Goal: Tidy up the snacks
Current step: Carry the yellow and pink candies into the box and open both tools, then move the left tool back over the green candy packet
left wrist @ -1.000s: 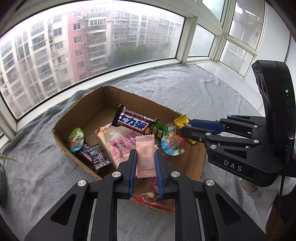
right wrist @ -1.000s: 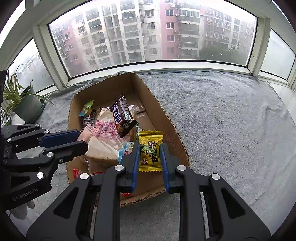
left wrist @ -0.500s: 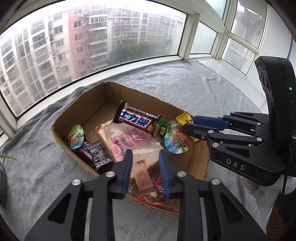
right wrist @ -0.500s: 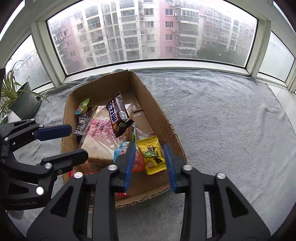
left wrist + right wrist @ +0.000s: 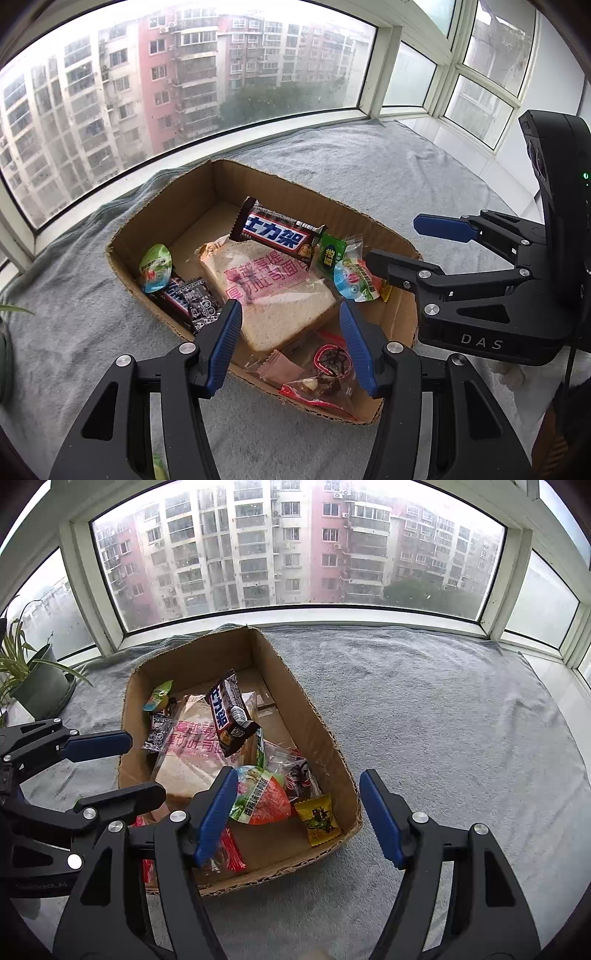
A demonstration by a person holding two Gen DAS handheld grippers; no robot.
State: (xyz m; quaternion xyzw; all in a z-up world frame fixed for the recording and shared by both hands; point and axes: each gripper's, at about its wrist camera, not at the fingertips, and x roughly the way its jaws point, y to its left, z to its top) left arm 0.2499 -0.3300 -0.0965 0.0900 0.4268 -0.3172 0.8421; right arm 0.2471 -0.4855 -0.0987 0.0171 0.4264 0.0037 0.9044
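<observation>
A shallow cardboard box [image 5: 177,206] [image 5: 317,734] sits on a grey cloth and holds several snacks. A pink wrapped candy [image 5: 279,369] lies at the box's near edge. A yellow candy [image 5: 318,819] lies in the box's near right corner. A bagged bread slice [image 5: 273,291], a brown chocolate bar [image 5: 279,233] [image 5: 229,712] and a round jelly cup [image 5: 260,799] also lie inside. My left gripper [image 5: 290,341] is open and empty above the near edge. My right gripper [image 5: 299,812] is open and empty above the near right corner, also showing in the left wrist view [image 5: 402,243].
A grey cloth [image 5: 443,720] covers the wide sill around the box. Window frames [image 5: 295,613] bound it at the back. A potted plant [image 5: 33,679] stands at the far left. A red-printed nut bag [image 5: 325,384] lies at the box's near edge.
Both grippers have opened. The pink candy left my left gripper and the yellow candy left my right gripper; both now lie in the box. Both grippers have drawn back a little.
</observation>
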